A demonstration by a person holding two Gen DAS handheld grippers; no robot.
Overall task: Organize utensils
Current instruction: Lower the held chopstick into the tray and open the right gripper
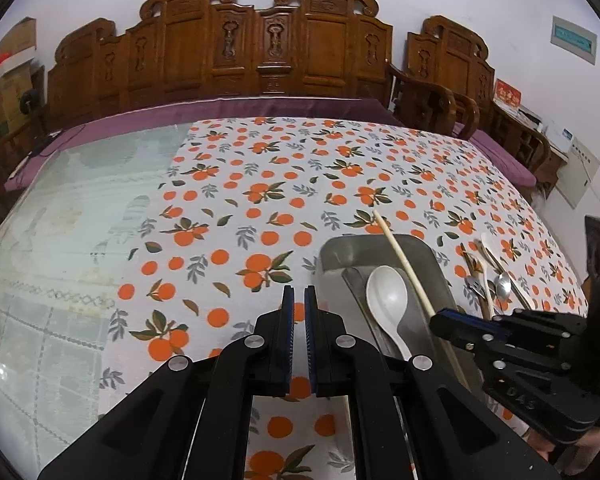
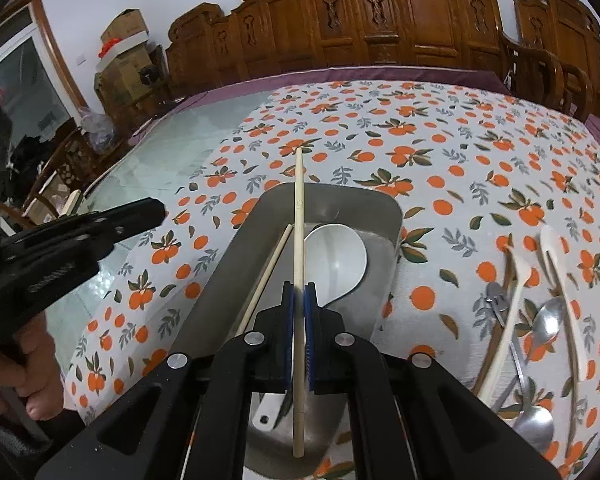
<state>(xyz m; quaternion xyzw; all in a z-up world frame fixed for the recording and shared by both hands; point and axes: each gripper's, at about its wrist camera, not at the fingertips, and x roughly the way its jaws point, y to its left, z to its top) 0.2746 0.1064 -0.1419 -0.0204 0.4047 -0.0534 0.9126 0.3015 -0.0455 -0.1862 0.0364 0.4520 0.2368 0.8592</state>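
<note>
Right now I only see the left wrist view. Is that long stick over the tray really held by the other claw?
Observer: Yes, the right claw is shut on the chopstick, gripping it partway along.
Operator: Is anything in the tray besides the white spoon?
Observer: A second chopstick lies in it, left of the held one.
Operator: The spoon's handle end is hidden for me.
Observer: It ends in a small hole.

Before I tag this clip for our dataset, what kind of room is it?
Most likely a home dining or living room: a table under an orange-print tablecloth, carved wooden benches along the wall, and stacked cardboard boxes in a corner.
</note>
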